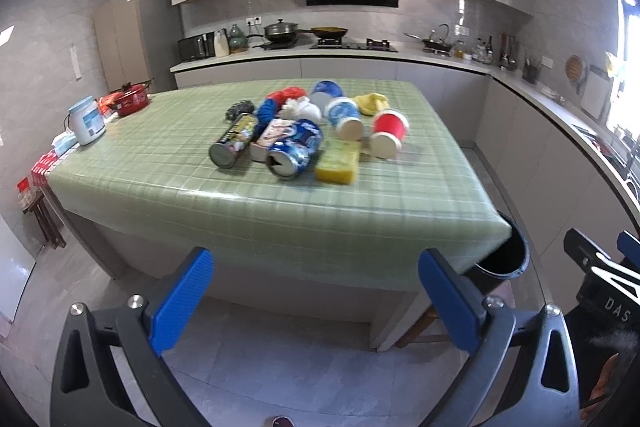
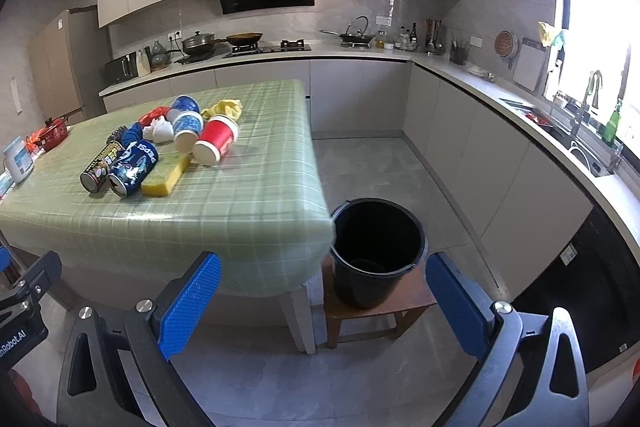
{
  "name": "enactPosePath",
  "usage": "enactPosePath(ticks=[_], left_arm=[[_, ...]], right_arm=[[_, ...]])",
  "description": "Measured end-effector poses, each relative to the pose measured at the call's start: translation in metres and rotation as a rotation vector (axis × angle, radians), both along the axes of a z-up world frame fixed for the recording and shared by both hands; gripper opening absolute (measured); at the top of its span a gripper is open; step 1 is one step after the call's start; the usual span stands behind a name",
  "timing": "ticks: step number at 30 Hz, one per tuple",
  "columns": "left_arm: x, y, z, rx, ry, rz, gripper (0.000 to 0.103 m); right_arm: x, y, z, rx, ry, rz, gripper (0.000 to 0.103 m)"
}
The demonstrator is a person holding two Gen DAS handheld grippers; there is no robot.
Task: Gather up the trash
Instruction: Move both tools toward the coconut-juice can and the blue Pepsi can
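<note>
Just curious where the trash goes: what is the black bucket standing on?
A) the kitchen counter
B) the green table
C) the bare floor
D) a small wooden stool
D: in the right wrist view the bucket sits on a low brown stool beside the table corner.

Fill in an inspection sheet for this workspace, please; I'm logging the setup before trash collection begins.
Surface: table under a green checked cloth.
Job's things: blue Pepsi can, dark can, yellow sponge, red paper cup, blue-and-white cup, all lying down; crumpled white paper; black bucket on a wooden stool beside the table corner, looks empty.
Clutter: red pot, white tub at the far left edge.
Grippers: left gripper and right gripper, jaws wide apart, holding nothing, short of the table.
Cables: nothing seen.
Surroundings: kitchen counter, stove with pans, sink by the window.
</note>
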State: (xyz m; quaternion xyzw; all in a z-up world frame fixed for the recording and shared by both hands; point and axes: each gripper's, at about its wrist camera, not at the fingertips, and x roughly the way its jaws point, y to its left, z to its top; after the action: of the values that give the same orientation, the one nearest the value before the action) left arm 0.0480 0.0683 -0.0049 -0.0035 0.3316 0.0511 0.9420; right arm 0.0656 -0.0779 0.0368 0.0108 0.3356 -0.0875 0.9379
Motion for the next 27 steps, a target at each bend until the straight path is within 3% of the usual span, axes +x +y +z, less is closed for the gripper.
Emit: enactPosePath(ticks=[15, 27], left_arm=[[0.100, 0.140, -0.010, 0.020, 0.035, 0.037, 0.103], [0.188, 0.183, -0.026, 0.006, 0.076, 0.083, 0.103]], right_arm=[[0.091, 0.132, -0.009, 0.037, -0.001, 0.000, 0.103], [0.188, 0.181, -0.024, 0.073, 0.019, 0.089, 0.103]])
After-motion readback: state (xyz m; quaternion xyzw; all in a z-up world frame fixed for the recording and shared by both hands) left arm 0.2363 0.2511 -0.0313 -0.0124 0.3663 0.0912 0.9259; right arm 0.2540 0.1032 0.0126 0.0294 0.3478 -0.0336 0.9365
